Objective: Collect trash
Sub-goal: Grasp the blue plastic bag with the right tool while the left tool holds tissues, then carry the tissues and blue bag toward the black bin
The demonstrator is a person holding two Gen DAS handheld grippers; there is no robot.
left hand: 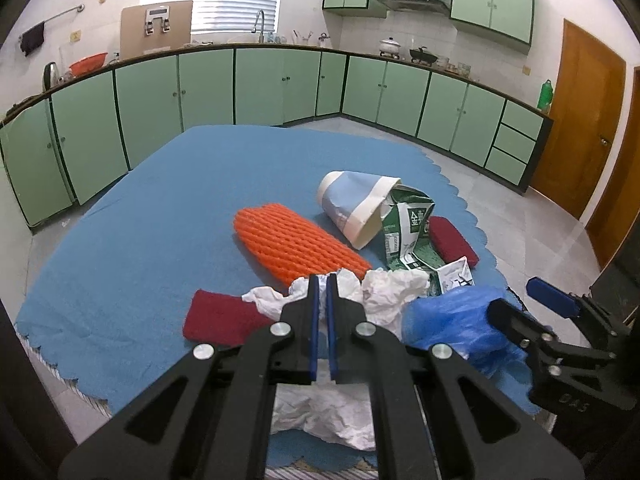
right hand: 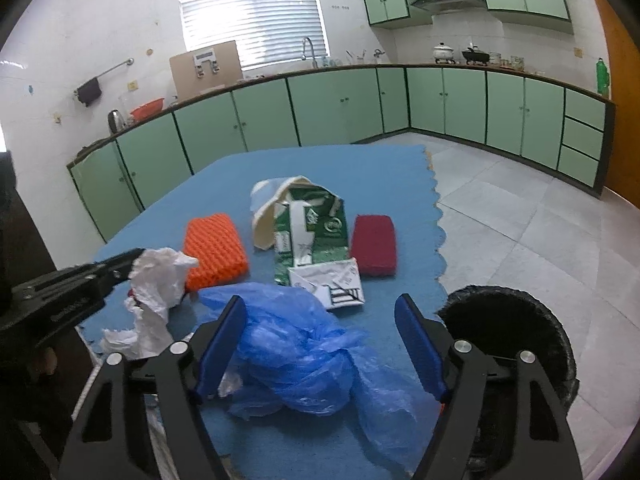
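My left gripper (left hand: 322, 280) is shut on crumpled white tissue (left hand: 384, 294), which hangs from it in the right wrist view (right hand: 158, 280). My right gripper (right hand: 320, 316) is open, its fingers on either side of a crumpled blue plastic bag (right hand: 304, 356), also in the left wrist view (left hand: 452, 320). Further back on the blue tablecloth (right hand: 360, 168) lie an orange foam net (right hand: 214, 250), a tipped paper cup (right hand: 266, 204), a crushed green carton (right hand: 312, 236), a white wrapper (right hand: 328, 280) and a dark red sponge (right hand: 374, 244).
A black-lined bin (right hand: 508, 336) stands on the tiled floor right of the table's near corner. A second dark red sponge (left hand: 218, 318) lies at my left gripper's left. Green cabinets (left hand: 280, 84) run along the far walls. A wooden door (left hand: 580, 120) is at right.
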